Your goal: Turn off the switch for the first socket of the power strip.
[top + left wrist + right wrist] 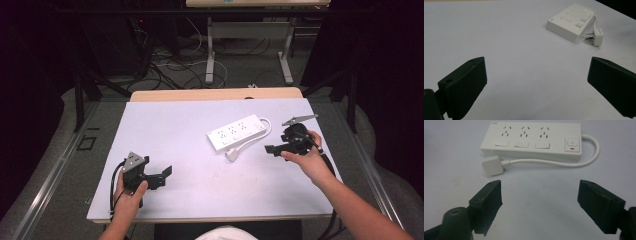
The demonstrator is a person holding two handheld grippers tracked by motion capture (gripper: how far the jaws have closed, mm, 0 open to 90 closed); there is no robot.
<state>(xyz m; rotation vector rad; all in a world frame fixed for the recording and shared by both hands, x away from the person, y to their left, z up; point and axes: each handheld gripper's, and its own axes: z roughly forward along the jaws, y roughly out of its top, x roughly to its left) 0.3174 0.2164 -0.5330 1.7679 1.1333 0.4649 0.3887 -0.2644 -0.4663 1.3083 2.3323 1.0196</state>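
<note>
at the near left corner of the white table [165,130], the left gripper [161,176] sits low in a person's hand, its jaws spread wide and holding nothing. its tips point toward the table's middle and right, across a broad stretch of bare surface. in the left gripper view the power strip [571,21] lies far up and to the right, well apart from the jaws.

right of the table's centre, the white power strip [236,132] lies flat with its long axis on a diagonal, running from its near left end up toward the far right corner. its short cable [260,136] leaves the far right end, loops back along the near side and finishes in a white plug [232,154] lying on the table just beside the strip's near left end.

near the right edge, the right gripper [270,149] is held in the other hand, jaws likewise wide apart and empty, tips aimed left at the strip. in the right gripper view the power strip [531,138] lies broadside just ahead of the jaws, with the plug [492,165] near the left jaw.

judging by position, the right hand is much the nearer, and any reach for the plug or strip looks likely to fall to it.
</note>
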